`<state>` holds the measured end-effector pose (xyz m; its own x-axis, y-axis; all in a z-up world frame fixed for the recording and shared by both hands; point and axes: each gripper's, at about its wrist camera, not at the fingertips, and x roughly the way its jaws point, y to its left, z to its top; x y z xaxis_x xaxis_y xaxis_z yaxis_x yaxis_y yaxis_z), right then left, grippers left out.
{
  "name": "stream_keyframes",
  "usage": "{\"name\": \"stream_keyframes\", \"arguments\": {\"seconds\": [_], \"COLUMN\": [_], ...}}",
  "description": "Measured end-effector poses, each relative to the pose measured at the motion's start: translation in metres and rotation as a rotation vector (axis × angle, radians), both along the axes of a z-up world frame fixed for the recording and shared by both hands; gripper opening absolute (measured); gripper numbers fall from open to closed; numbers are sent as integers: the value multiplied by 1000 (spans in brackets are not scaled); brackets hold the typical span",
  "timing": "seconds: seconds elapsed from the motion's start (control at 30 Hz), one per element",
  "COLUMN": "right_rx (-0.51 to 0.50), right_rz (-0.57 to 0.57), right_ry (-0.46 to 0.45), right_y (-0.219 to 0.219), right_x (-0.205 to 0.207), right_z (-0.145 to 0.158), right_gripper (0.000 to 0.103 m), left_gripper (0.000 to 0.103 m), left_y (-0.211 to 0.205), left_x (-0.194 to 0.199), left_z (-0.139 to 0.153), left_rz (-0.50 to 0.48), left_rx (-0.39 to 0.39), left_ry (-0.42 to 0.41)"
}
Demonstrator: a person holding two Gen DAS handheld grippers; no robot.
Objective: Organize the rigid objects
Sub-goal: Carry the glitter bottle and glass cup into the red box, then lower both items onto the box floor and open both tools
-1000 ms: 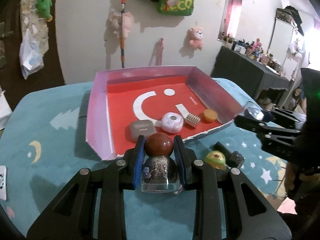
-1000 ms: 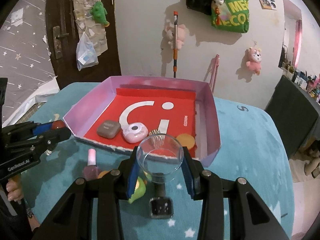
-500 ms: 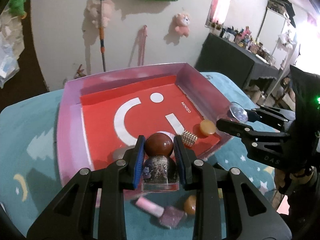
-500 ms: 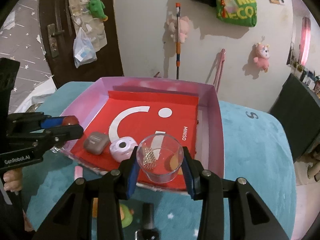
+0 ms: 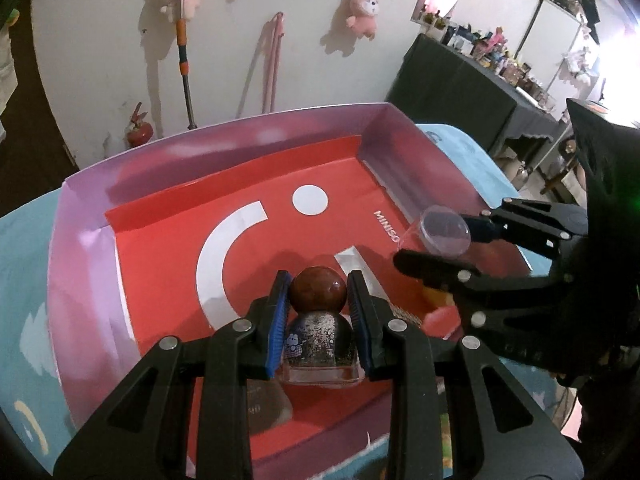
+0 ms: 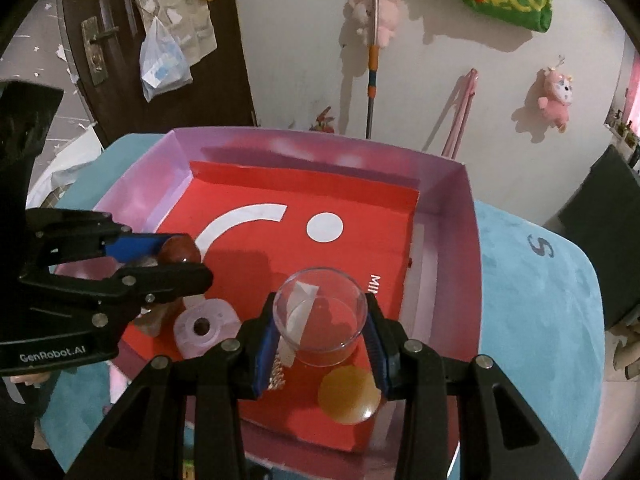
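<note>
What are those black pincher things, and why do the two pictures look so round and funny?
They are tongs, and a person holds one pair in each hand. A small camera sits on each pair and looks forward along its two fingers; its bulging lens bends the picture round.

One picture comes from the left tongs. They squeeze a little bottle with a brown ball cap. The other comes from the right tongs, which squeeze a clear cup. Each camera also sees the other pair from the side.

Both pairs are over a pink box with a red floor, which sits on a blue cloth with stars. In the box lie a round orange thing and a pale pink round thing.
</note>
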<state>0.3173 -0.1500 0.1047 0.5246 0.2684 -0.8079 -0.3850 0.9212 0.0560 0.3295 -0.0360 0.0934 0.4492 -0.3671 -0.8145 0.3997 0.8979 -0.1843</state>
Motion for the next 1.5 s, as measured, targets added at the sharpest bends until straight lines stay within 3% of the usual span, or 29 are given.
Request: {"name": "stream_keyframes", "arguments": {"seconds": [0.33,0.87,1.5], "right_rx": [-59,-86,-91], "right_rz": [18,33,32], "right_ry": [61,80,80], "right_y": [7,11,12], "right_x": [19,25,26], "right_z": [-27,-38,-38], "right_gripper": [42,42,42], "left_gripper": [27,27,27], "left_y": [-8,-22,-20], "left_x": [28,38,38], "left_z": [-23,-38,-37], "left_rz": [0,-15,-6], "left_rx": [51,146,130], "left_ry": [40,64,62]}}
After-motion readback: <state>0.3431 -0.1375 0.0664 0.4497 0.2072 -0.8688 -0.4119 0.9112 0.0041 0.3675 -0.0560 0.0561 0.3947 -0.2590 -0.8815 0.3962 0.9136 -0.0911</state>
